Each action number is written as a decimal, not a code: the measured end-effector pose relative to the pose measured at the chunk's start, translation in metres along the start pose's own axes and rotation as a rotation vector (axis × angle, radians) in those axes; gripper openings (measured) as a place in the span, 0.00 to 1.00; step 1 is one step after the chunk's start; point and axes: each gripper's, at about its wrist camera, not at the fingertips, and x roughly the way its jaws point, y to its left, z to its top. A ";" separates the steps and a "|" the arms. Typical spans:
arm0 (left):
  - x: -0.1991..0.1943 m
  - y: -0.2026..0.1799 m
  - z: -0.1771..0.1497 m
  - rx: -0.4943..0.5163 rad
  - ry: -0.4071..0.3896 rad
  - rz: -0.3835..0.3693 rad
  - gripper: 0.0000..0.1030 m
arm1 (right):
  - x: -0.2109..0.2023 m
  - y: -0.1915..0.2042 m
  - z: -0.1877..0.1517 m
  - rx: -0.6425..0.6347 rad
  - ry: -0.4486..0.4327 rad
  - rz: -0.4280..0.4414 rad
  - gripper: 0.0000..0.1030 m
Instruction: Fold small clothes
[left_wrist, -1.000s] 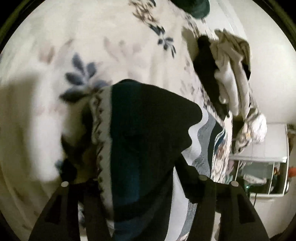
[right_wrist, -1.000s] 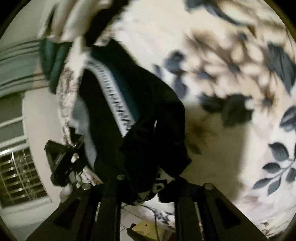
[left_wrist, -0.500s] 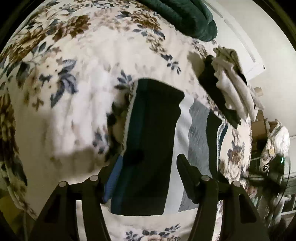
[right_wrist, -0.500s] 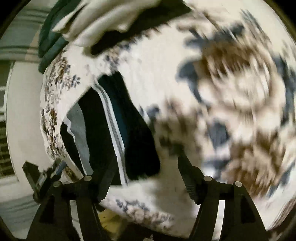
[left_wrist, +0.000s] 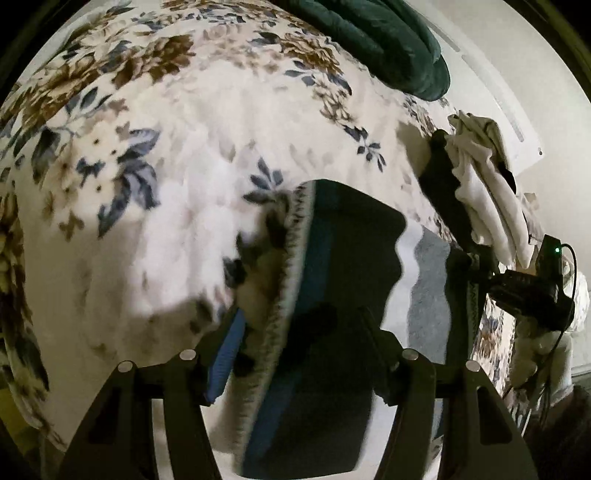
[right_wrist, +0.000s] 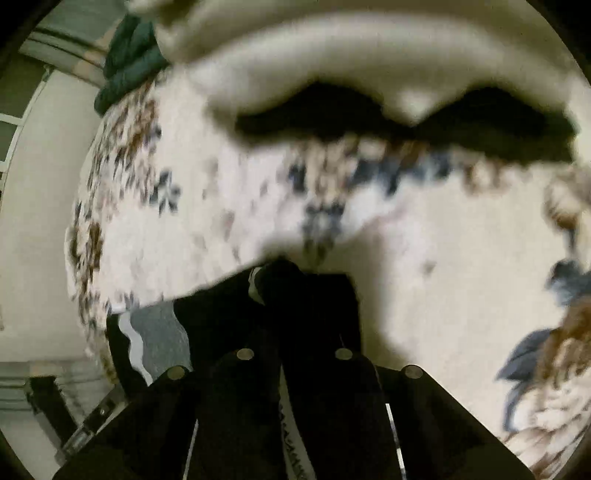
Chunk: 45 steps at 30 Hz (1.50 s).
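The dark striped garment (left_wrist: 332, 295) lies on the floral bed cover (left_wrist: 147, 184), its near end cut off by the frame edge. The left tongs (left_wrist: 295, 354) stand spread open over it, one blue-padded finger at its patterned hem. The right tongs (right_wrist: 295, 317) are pinched closed on a dark fold of the garment, though blur and shadow hide the exact contact. Beyond the garment, a cream-and-black clothes pile (left_wrist: 487, 192) sits near the bed's edge; a green cushion (left_wrist: 388, 40) lies farther off.

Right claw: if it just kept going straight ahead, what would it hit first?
Past the dark garment it grips, probably the floral blanket, then the cream clothes pile. Blur makes depth uncertain.
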 end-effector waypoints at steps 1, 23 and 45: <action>0.000 0.002 -0.001 -0.003 0.003 0.004 0.57 | 0.003 -0.002 0.001 0.016 0.019 -0.002 0.11; -0.017 0.003 -0.062 -0.021 0.096 0.025 0.57 | -0.075 -0.053 -0.162 0.173 0.119 -0.012 0.05; 0.067 0.029 -0.009 -0.159 0.150 -0.390 0.68 | 0.040 -0.114 -0.118 0.210 0.322 0.544 0.71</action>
